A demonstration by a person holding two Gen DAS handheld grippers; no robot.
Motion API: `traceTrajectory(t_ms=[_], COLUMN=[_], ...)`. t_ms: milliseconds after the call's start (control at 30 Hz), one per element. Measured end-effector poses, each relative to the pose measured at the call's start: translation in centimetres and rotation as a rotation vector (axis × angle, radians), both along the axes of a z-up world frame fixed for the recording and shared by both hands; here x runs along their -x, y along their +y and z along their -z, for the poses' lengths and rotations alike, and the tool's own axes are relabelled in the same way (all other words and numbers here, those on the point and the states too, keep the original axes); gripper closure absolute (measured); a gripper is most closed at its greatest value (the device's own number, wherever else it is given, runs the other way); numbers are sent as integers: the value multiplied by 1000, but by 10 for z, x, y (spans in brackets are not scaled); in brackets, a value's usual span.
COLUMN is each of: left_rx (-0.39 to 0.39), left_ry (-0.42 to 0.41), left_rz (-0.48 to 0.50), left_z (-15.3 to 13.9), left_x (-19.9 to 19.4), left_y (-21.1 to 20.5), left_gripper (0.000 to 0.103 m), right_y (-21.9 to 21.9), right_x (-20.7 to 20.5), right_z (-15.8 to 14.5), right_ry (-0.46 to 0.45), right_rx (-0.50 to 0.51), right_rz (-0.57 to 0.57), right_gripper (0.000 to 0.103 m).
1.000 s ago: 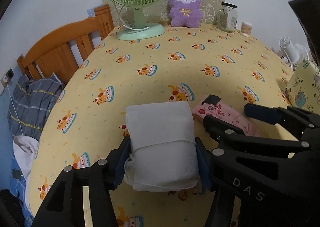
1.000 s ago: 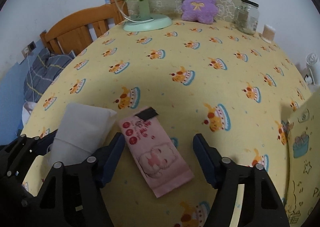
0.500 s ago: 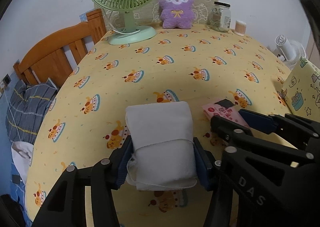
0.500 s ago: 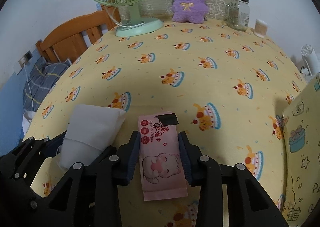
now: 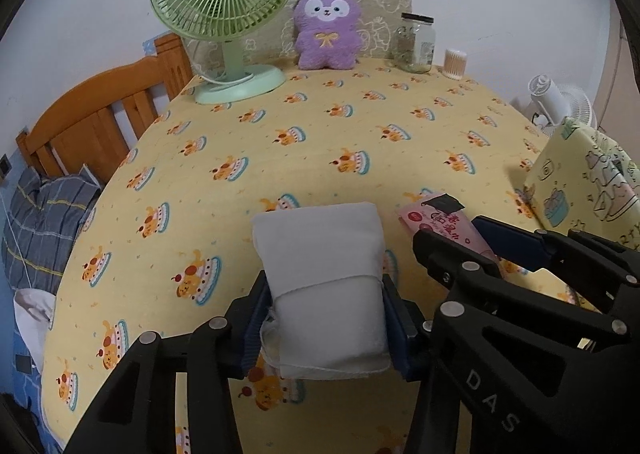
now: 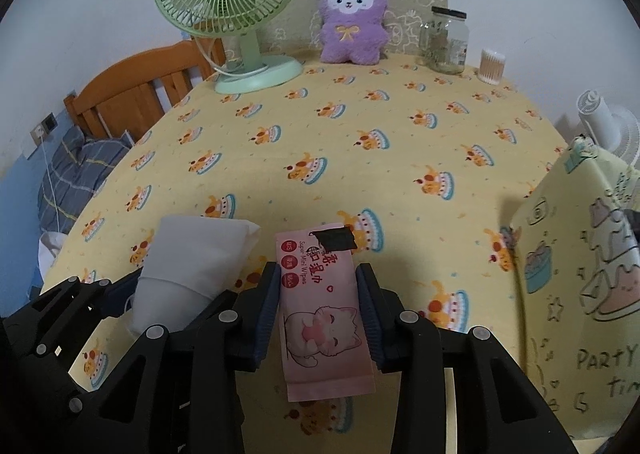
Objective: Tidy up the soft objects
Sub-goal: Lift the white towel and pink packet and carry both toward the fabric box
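**Both grippers loaded, held over the table**

Far left: wooden slatted headboard [image 5: 92,122], striped grey bedding [image 5: 44,222] below it. Left gripper [image 5: 326,324]: blue ribbed jaws clamped on folded white towel [image 5: 320,270], soft rectangular bundle, frayed near edge, above the yellow cake-print tablecloth [image 5: 320,142]. Right gripper [image 6: 318,314]: jaws closed on flat pink wipes pack [image 6: 320,306], glossy film, cat print, black tab at far end. Table back edge: green plastic fan [image 6: 228,6], fuzzy purple plush [image 6: 354,18], glass jar [image 6: 444,40], cotton-swab tub [image 6: 492,66]. Far right: printed yellow box [image 6: 576,274], upright.
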State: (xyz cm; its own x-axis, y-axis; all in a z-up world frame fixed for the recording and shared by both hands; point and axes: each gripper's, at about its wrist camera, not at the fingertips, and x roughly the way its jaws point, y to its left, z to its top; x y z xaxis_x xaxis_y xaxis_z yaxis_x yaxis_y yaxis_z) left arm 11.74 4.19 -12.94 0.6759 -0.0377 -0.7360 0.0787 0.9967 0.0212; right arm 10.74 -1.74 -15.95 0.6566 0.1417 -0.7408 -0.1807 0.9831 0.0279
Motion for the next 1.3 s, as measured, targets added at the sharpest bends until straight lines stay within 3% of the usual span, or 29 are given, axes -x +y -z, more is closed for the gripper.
traceTrajectory(t_ms=[1300], left_rx=[-26], left_ry=[-183], left_rz=[33], left_z=[-91], left_x=[29], left_y=[-36], left_gripper=[51], right_y=[-33], right_x=[40], right_z=[-96], right_ry=[-186], right_rx=[-28], right_rz=[29], right_gripper=[62])
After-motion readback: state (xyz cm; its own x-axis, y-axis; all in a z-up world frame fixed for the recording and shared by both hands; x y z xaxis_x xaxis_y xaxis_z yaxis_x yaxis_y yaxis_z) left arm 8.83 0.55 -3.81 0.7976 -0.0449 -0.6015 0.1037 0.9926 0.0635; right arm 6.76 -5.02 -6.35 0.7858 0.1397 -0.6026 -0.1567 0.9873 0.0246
